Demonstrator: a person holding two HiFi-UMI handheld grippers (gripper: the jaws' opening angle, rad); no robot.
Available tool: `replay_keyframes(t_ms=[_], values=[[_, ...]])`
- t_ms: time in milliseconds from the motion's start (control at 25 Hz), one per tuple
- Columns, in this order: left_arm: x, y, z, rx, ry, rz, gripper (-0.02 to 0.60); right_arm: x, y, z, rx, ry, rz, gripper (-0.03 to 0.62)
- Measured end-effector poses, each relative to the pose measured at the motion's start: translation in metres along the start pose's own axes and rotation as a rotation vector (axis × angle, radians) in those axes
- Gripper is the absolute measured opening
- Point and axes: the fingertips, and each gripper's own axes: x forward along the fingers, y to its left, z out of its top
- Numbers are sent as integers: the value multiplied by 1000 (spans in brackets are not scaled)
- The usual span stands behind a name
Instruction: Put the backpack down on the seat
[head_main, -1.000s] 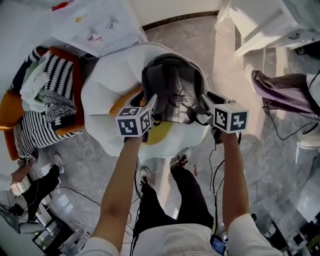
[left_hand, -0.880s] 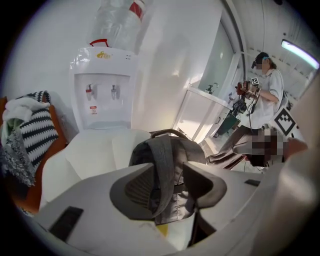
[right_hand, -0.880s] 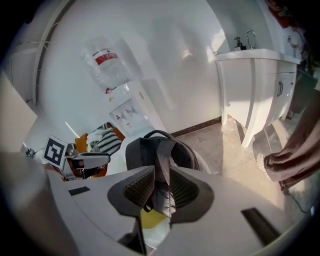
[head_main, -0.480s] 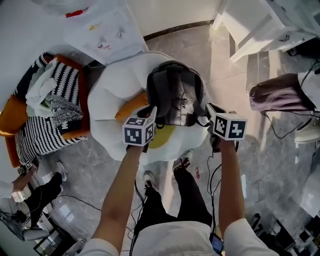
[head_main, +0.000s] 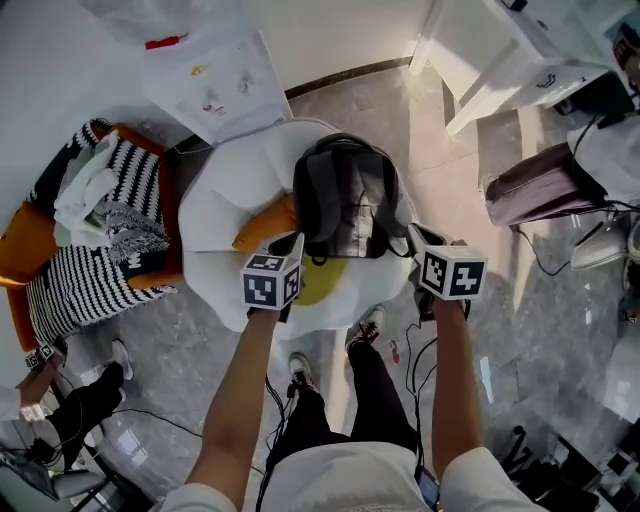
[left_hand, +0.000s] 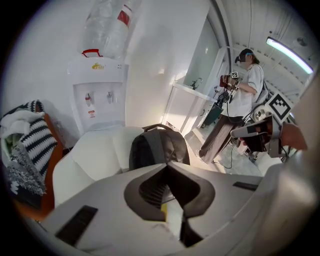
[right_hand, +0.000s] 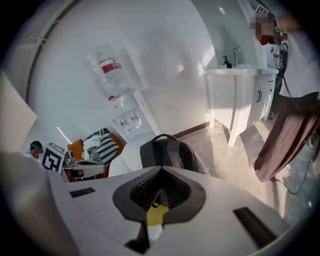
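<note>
With backpack propped on the right half of the white seat, left gripper jaws just closed on nothing, right gripper pinched empty too – back both straight off, clear of straps – watch for tipping.

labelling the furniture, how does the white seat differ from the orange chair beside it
The white seat looks larger than the orange chair. The white seat holds a grey backpack and a yellow cushion; the orange chair is heaped with striped black-and-white fabric. The white seat is mostly bare, the orange chair nearly covered. Both stand on the tiled floor.
</note>
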Motion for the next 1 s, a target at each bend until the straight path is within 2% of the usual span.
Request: replay_keyframes(t_ms=[480,840,1000], values=[[-66,-15,2,53,-75,-22,-6,-58,43,-11,4,-81,-3,3],[-121,-20,3,126,-133,-4,-6,-96,89,-14,-74,-123,23,3],[-150,-27,5,137,-183,-12,-6,-120,109,-14,-112,-147,28,3]])
